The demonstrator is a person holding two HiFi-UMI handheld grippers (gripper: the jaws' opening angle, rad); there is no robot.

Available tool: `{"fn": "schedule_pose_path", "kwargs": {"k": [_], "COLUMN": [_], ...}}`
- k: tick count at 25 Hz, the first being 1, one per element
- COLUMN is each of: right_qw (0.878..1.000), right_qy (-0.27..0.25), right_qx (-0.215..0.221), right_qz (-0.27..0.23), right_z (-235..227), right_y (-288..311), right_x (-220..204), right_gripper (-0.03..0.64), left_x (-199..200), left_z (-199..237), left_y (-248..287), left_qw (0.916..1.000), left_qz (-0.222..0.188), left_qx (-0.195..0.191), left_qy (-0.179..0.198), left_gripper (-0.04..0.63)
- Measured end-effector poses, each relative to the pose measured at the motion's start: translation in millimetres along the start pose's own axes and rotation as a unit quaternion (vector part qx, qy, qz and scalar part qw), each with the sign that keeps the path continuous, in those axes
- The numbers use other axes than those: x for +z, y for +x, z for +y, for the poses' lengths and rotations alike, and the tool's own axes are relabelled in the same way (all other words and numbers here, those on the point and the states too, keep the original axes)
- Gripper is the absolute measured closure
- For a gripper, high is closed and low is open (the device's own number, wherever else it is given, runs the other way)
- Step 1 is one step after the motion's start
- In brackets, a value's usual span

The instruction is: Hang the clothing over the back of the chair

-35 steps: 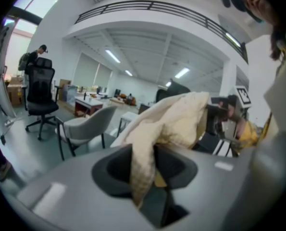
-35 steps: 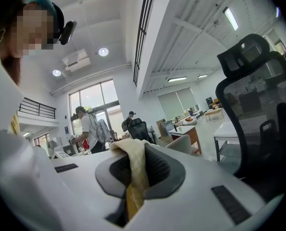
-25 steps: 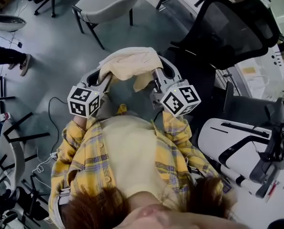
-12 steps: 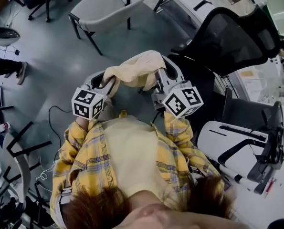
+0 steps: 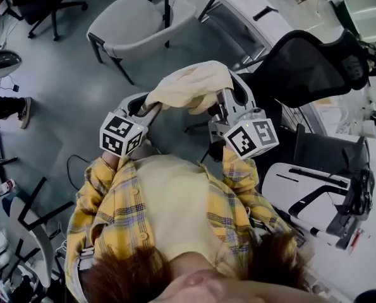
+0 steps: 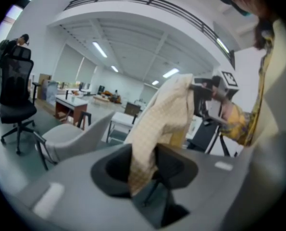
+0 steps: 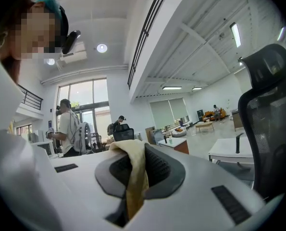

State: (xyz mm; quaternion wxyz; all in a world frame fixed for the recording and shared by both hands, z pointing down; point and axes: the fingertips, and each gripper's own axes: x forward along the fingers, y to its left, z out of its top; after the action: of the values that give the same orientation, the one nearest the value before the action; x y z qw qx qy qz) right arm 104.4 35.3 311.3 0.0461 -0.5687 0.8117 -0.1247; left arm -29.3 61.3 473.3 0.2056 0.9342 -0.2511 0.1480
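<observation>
Currently the clothing [image 5: 191,86] is held aloft near the black mesh chair [image 5: 308,68], pinched at opposite edges by the left gripper [image 5: 151,106] and the right gripper [image 5: 223,97]. It is judged soft, light and limp, so it is best gripped by its edges.

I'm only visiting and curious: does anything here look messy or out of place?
Nothing looks spilled or broken. The one untidy thing is the cream garment. It is bunched in a lump between the left gripper and the right gripper, both clamped on it, rather than spread out. It is not yet over the black mesh chair beside it.
</observation>
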Motion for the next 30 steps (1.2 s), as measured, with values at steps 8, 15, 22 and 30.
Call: {"fn": "schedule_pose_path", "kwargs": {"k": [8, 15, 22, 30], "right_qw": [0.998, 0.996, 0.994, 0.995], "right_qy": [-0.014, -0.023, -0.029, -0.027], "right_qx": [-0.055, -0.074, -0.058, -0.014], "right_qz": [-0.027, -0.051, -0.083, -0.097], "right_z": [-10, -27, -43, -65], "right_y": [48, 73, 122, 190], "right_x": [21, 50, 71, 97], "right_gripper": [0.592, 0.592, 0.592, 0.592], "left_x": [32, 67, 102, 144], "left_z": [37, 48, 83, 125], "left_y": [14, 30, 43, 69], "left_qw": [0.9978, 0.9956, 0.9962, 0.9964], "left_qz": [0.004, -0.016, -0.043, -0.062], "left_qx": [-0.056, -0.075, -0.052, -0.017], "left_qy": [0.034, 0.053, 0.055, 0.055], "left_gripper": [0.454, 0.454, 0.454, 0.455]}}
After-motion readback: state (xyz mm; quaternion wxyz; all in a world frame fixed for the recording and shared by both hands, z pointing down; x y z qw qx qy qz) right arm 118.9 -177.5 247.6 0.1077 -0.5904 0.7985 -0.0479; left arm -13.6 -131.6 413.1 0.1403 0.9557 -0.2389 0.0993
